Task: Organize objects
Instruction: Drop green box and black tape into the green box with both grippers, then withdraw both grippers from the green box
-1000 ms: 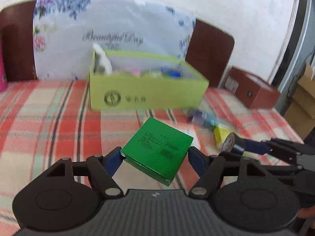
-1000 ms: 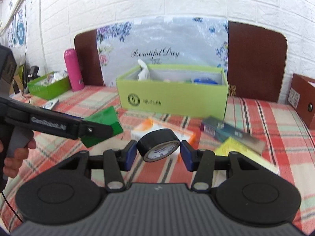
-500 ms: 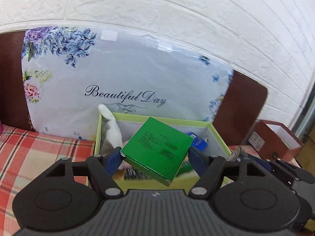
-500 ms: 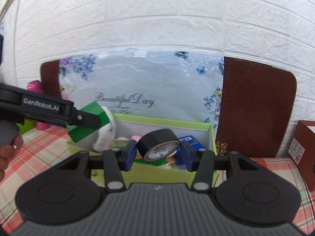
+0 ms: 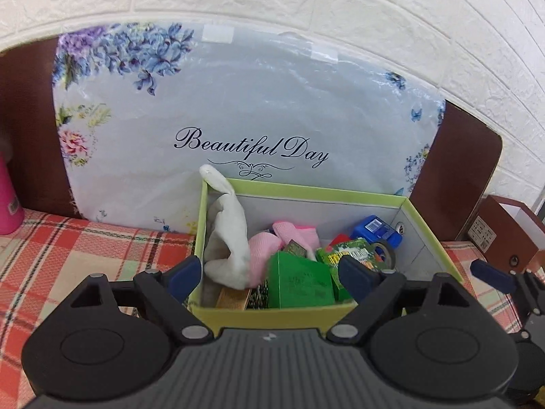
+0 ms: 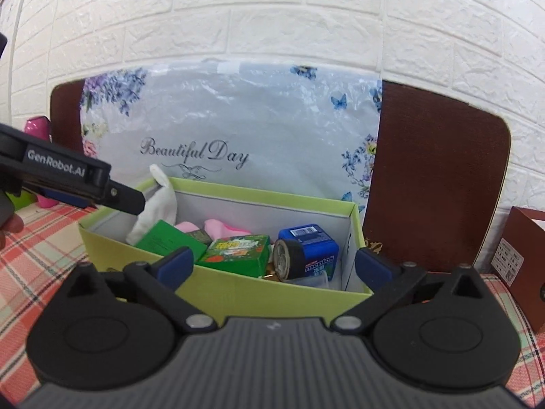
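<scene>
My left tongs stand spread above the near wall of the lime-green cardboard box, their jaws having just opened wider, with nothing pinched between them. The green carton lies loose inside the box against its near wall, a little blurred. My right tongs are spread as wide as they go, having just opened, and nothing is gripped there either; their tips hang over the same near wall, toward the box's right end.

The roll of black tape sits on edge inside the box near its right end, touching the blue Mentos tub. Left of it lies a green printed packet, then the green carton. Behind these are pink cloth and a white sock that leans up past the box's far left corner.

The box stands on a red plaid cloth, close to a floral "Beautiful Day" bag propped against a brown board. Behind that is a white brick wall. A brown box sits at the far right, a pink bottle at the far left.
</scene>
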Tool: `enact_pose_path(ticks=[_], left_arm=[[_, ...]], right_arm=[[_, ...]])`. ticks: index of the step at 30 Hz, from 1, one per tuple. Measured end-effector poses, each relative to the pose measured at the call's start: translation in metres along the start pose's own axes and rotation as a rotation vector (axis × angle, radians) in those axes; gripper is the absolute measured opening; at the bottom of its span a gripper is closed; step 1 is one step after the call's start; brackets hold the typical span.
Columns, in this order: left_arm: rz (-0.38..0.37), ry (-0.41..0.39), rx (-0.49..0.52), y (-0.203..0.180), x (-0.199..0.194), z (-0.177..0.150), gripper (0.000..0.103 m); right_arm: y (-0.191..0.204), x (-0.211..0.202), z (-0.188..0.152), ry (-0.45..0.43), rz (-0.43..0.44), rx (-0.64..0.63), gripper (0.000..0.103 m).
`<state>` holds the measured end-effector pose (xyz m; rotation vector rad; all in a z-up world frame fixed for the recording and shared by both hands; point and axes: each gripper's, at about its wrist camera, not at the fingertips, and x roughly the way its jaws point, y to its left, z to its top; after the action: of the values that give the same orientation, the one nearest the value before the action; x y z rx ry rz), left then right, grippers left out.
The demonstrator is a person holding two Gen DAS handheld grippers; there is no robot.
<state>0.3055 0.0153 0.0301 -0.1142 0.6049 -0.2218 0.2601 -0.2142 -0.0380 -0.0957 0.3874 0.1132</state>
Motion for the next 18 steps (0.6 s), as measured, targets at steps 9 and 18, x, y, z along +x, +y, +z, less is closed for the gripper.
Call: enact_pose_path(ticks=[9,18], left_arm=[[0.075,-0.016,0.028,-0.033,-0.075,-0.027,0.091],[0.009,0.040,-0.043,-0.046,-0.118,-0.093,0.091]], right_arm=[[0.003,-0.098,0.003,-0.046,0.030,0.052,0.103],[-0.002,-0.189,-0.043,-0.023,0.016,0.125,0.103]])
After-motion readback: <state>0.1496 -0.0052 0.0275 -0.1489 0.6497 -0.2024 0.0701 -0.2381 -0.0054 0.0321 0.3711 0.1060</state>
